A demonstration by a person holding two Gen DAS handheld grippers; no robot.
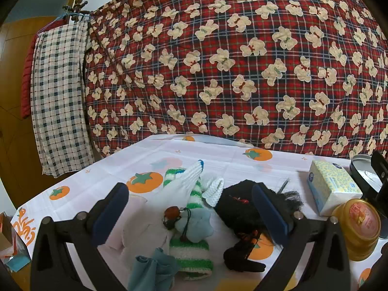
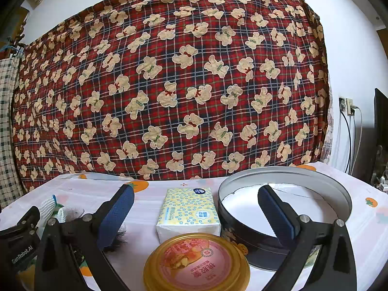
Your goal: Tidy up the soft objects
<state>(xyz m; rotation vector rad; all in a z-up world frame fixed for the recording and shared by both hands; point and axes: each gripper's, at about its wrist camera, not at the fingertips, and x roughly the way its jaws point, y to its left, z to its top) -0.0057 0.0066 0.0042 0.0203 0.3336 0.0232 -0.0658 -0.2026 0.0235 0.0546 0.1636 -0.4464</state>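
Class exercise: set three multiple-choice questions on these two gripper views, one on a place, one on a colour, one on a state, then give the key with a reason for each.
1. Where is the tissue pack?
A. inside the tin
B. left of the tin, behind the gold lid
C. on the pile of soft things

2. What colours is the striped sock?
A. green and white
B. red and black
C. blue and yellow

3. How do the left gripper's jaws stand?
A. shut on the sock
B. shut on the white glove
C. open, holding nothing

Key: 1 B, the pack sits beside the tin, with the gold lid in front. 2 A, its bands are green and white. 3 C, both fingers stand wide apart over the pile.
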